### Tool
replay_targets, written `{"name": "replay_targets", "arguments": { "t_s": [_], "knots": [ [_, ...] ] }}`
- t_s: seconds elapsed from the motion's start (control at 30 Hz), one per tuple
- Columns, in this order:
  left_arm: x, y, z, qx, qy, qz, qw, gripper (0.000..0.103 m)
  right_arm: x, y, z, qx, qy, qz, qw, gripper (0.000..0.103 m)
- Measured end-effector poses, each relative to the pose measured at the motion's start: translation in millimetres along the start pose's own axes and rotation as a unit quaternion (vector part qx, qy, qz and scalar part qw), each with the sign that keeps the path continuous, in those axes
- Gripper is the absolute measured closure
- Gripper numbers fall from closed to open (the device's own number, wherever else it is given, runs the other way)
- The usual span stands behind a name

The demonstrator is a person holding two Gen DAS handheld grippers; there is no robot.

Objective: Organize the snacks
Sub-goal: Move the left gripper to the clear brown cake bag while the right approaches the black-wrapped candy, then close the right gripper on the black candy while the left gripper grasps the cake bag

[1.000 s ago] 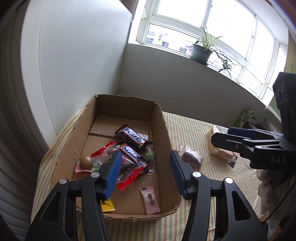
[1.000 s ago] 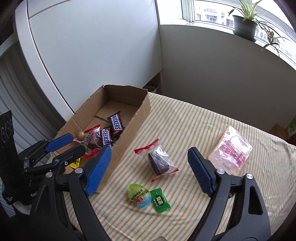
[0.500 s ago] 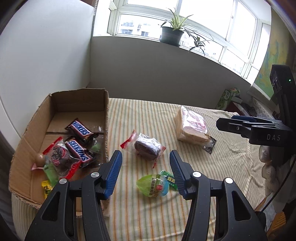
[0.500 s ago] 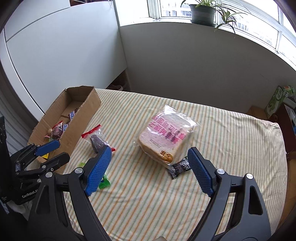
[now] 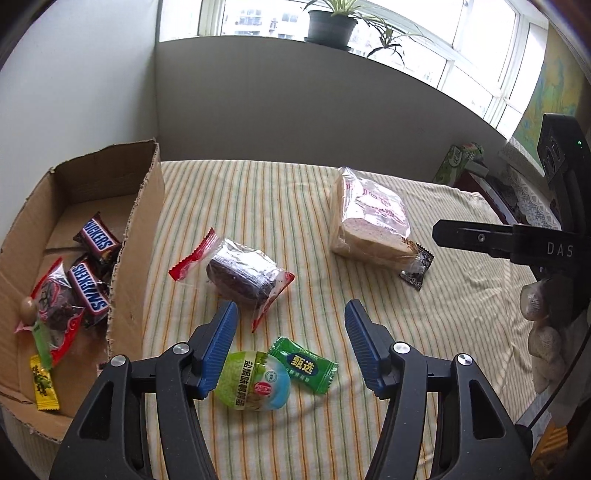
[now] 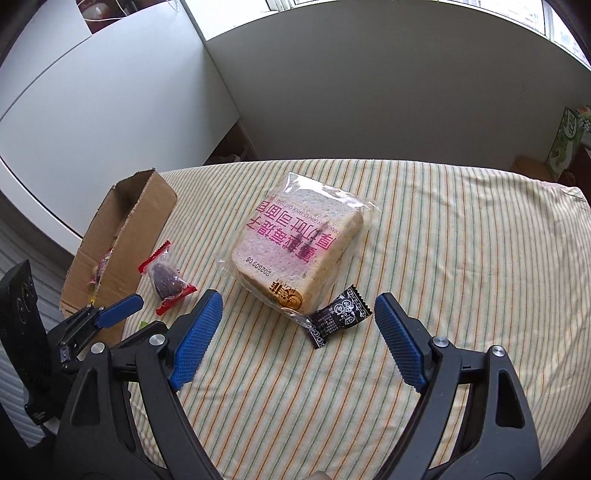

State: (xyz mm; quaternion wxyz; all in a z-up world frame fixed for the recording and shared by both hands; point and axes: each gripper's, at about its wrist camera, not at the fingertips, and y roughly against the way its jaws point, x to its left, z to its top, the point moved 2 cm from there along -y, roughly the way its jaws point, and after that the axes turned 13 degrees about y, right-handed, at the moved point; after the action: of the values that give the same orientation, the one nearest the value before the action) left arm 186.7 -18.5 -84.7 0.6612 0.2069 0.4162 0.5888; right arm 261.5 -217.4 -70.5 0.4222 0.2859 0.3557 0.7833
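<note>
A cardboard box (image 5: 138, 236) at the left holds Snickers bars (image 5: 96, 240) and several small candies; it also shows in the right wrist view (image 6: 122, 236). On the striped cloth lie a dark cake in a clear wrapper (image 5: 242, 277), a green egg-shaped pack (image 5: 253, 380), a green candy (image 5: 303, 365), a bagged bread slice (image 6: 295, 247) and a black sachet (image 6: 338, 314). My left gripper (image 5: 291, 325) is open and empty, just above the egg pack and green candy. My right gripper (image 6: 297, 325) is open and empty, in front of the bread and sachet.
The table (image 6: 461, 258) ends at a grey wall behind and drops off at the right. A green carton (image 6: 569, 140) stands off the far right corner. A potted plant (image 5: 332, 22) sits on the window sill.
Both grippers have swung right, away from the box. The left now looks at the loose snacks on the cloth, and the right has closed in on the bread and sachet. Both stay open.
</note>
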Motion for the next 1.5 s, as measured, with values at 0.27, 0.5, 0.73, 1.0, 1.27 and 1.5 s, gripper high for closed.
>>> {"name": "replay_targets", "arguments": {
  "t_s": [0.27, 0.5, 0.73, 1.0, 1.27, 1.5],
  "knots": [
    [5, -16, 8, 0.014, 0.020, 0.010, 0.9997, 0.043, -11, -17, -12, 0.027, -0.040, 0.045, 0.998, 0.016],
    [10, -25, 16, 0.024, 0.045, 0.008, 0.9986, 0.043, -13, -38, -19, 0.069, -0.040, 0.039, 0.996, 0.040],
    [17, -31, 24, 0.026, 0.059, 0.009, 0.9979, 0.043, 1, -55, -11, 0.075, 0.009, 0.002, 0.997, 0.042],
    [11, -43, 26, 0.022, 0.042, 0.032, 0.9984, 0.043, 17, -65, -9, 0.094, 0.099, -0.069, 0.988, 0.057],
    [9, -46, 26, 0.020, 0.028, 0.041, 0.9985, 0.043, -1, -56, -12, 0.098, 0.100, -0.076, 0.987, 0.068],
    [5, -50, 28, 0.019, 0.033, 0.044, 0.9983, 0.043, -17, -46, -20, 0.103, 0.103, -0.085, 0.986, 0.068]
  ]
}}
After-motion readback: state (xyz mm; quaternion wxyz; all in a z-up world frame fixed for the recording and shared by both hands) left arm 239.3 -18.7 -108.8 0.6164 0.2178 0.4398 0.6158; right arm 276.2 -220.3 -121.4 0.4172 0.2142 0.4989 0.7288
